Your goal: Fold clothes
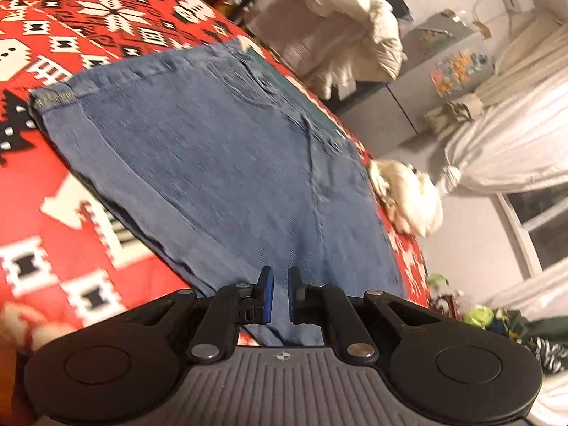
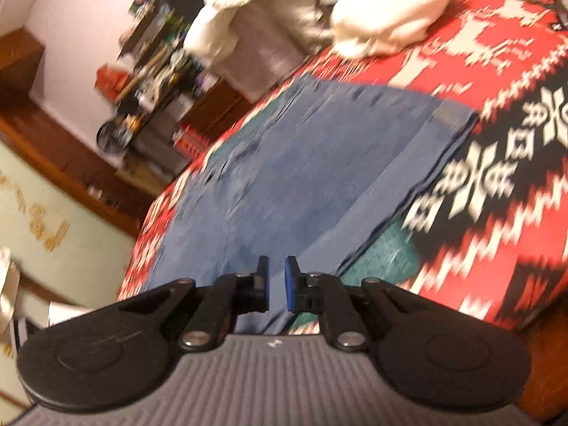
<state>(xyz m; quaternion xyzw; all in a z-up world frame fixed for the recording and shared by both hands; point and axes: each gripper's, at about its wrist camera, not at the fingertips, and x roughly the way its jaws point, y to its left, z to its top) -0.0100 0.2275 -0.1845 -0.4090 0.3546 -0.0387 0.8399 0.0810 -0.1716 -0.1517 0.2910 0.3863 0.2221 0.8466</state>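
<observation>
Because both views are smeared with motion blur, I judge the main risk is a missed or shallow pinch rather than anything dramatic; the bed, under its red patterned blanket [image 1: 53, 184], fills most of what I see, and the folded jeans [image 1: 213, 163] lie flat on it, running from my fingers toward twelve o'clock in both views; the far hem sits at about ten o'clock in the left view; a white bundle [image 1: 408, 195] rests at three o'clock, near the denim's edge, and a careless sweep could drag it along; a green cloth [image 2: 387, 252] peeks from under the jeans at two o'clock in the right view, so a deep bite might catch it too and spoil the fold; my left gripper [image 1: 279, 296] hangs over the near end of the denim with its blue pads a narrow gap apart, pinching nothing; my right gripper [image 2: 276, 284] stands likewise, slightly parted and empty; with several layers stacked, I could seize only the top ply and the stack would shear apart.
</observation>
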